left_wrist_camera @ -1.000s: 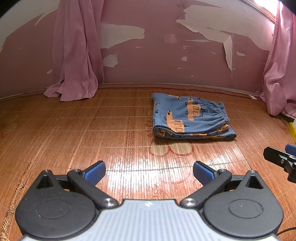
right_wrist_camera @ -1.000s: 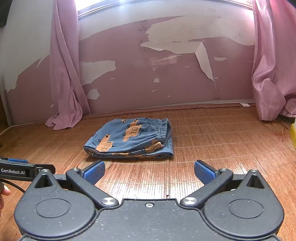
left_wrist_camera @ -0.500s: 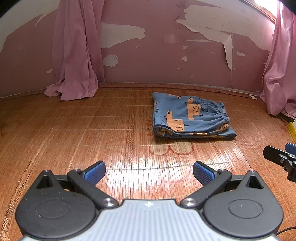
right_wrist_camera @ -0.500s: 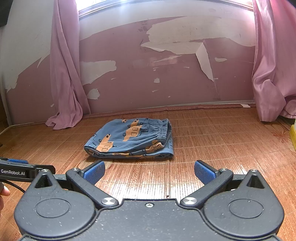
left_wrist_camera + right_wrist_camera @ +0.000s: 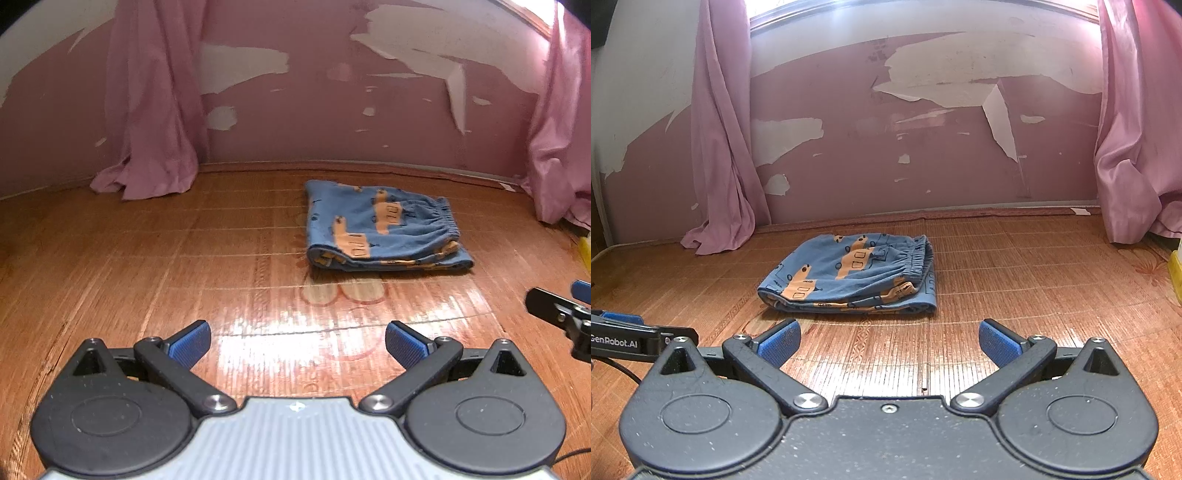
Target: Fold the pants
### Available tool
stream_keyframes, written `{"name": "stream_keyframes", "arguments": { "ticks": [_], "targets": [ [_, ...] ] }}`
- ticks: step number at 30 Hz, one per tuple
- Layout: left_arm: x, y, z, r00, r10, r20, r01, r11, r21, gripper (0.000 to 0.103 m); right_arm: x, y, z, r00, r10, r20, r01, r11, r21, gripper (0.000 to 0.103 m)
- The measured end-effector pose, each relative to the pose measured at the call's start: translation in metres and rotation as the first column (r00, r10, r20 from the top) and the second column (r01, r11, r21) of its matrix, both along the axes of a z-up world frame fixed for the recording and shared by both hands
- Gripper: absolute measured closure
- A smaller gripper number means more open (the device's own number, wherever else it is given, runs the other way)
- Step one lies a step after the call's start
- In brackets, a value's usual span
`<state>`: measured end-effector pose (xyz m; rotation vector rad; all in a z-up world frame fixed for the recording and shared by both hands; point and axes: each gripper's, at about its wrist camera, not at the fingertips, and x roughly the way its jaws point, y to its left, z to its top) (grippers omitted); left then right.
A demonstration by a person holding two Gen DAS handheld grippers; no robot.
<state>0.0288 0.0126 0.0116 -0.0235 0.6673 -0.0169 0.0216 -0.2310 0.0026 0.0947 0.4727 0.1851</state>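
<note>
Blue pants (image 5: 380,227) with orange vehicle prints lie folded in a compact stack on the bamboo mat, elastic waistband on the right. In the right wrist view the same pants (image 5: 853,275) sit just beyond the fingers. My left gripper (image 5: 297,345) is open, well short of the pants and left of them, with nothing between its blue pads. My right gripper (image 5: 888,343) is open too, a short way in front of the stack. Each gripper shows at the edge of the other's view: the right gripper (image 5: 561,314) and the left gripper (image 5: 635,338).
A woven bamboo mat (image 5: 147,266) covers the floor up to a pink wall with peeling paint (image 5: 923,147). Pink curtains (image 5: 720,147) hang to the floor at both sides. A yellow object (image 5: 1175,273) sits at the far right edge.
</note>
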Motion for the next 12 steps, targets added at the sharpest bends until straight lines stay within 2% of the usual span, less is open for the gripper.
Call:
{"name": "stream_keyframes", "arguments": {
  "ticks": [12],
  "targets": [
    [0.0004,0.0017,0.0002,1.0,0.012,-0.003,-0.012,1.0,-0.003,0.0,-0.0012,-0.0007,0.0005,1.0,-0.022,0.011,0.023,0.999,-0.025,0.001]
  ]
}}
